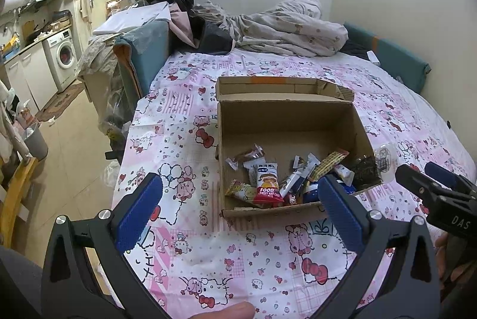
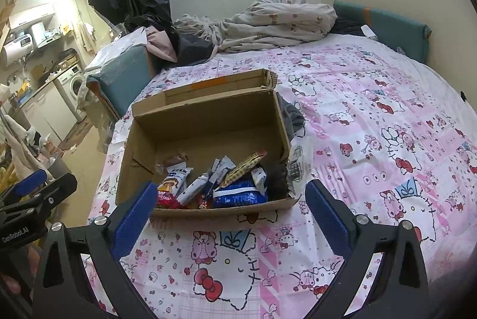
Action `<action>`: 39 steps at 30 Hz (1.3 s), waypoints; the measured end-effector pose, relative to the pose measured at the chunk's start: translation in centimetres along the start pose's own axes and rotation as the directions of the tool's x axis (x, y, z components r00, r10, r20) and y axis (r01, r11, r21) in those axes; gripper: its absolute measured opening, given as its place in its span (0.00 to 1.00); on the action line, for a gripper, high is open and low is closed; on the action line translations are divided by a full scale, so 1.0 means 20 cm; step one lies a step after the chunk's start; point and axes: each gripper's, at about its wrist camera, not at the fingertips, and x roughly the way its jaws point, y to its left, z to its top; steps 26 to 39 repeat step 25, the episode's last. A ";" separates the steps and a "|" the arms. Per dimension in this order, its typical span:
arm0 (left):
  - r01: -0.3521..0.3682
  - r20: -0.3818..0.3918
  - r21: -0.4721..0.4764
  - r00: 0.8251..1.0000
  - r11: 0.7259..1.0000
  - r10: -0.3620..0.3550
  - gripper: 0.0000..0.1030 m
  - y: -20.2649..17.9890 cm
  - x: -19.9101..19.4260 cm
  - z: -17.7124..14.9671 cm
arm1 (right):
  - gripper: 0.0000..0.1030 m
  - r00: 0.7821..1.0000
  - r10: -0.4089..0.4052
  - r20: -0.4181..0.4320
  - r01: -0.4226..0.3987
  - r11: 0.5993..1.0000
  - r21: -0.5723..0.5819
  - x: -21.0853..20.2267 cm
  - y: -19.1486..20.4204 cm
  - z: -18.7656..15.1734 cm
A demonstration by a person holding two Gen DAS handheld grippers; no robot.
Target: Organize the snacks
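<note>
Left gripper (image 1: pixel 238 199) hangs wide open and empty, blue pads splayed, above the pink cartoon-print bedsheet (image 1: pixel 208 259). Right gripper (image 2: pixel 231 204) likewise spread wide, nothing between its fingers. Just ahead of both sits the open cardboard box (image 2: pixel 143 128), its near wall low and torn; from the left gripper it lies ahead and slightly right, from the right gripper ahead and slightly left. The snacks crowd the near end of the box: a red rice-cake packet (image 1: pixel 266 184) toward the left side, a blue packet (image 2: pixel 240 193) near the middle, a yellow striped bar (image 2: pixel 244 165) leaning over the pile, several small white sachets, something dark in the near right corner. Far half of the box floor is bare. 1 clear wrapper with a barcode (image 2: pixel 298 166) drapes over the box's right wall, partly outside, just left of the right gripper's right finger. Judgement: the collecting step looks nearly done, with that wrapper the likely straggler. Next move probably calls for the right gripper to advance, pinch the thin film without snagging the cardboard edge, and drop it inside. Beyond the box: rumpled duvet (image 1: pixel 283 29).
</note>
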 end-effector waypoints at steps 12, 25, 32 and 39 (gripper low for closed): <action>-0.001 0.014 0.008 1.000 1.000 0.001 1.00 0.00 -0.01 0.01 | 0.99 1.000 0.003 0.009 -0.003 1.000 -0.018 -0.01 0.03 0.00; 0.000 -0.001 -0.003 1.000 1.000 0.000 1.00 0.00 0.00 0.00 | 0.99 1.000 0.002 0.008 -0.002 1.000 -0.017 -0.01 0.03 0.00; 0.000 -0.001 -0.003 1.000 1.000 0.000 1.00 0.00 0.00 0.00 | 0.99 1.000 0.002 0.008 -0.002 1.000 -0.017 -0.01 0.03 0.00; 0.000 -0.001 -0.003 1.000 1.000 0.000 1.00 0.00 0.00 0.00 | 0.99 1.000 0.002 0.008 -0.002 1.000 -0.017 -0.01 0.03 0.00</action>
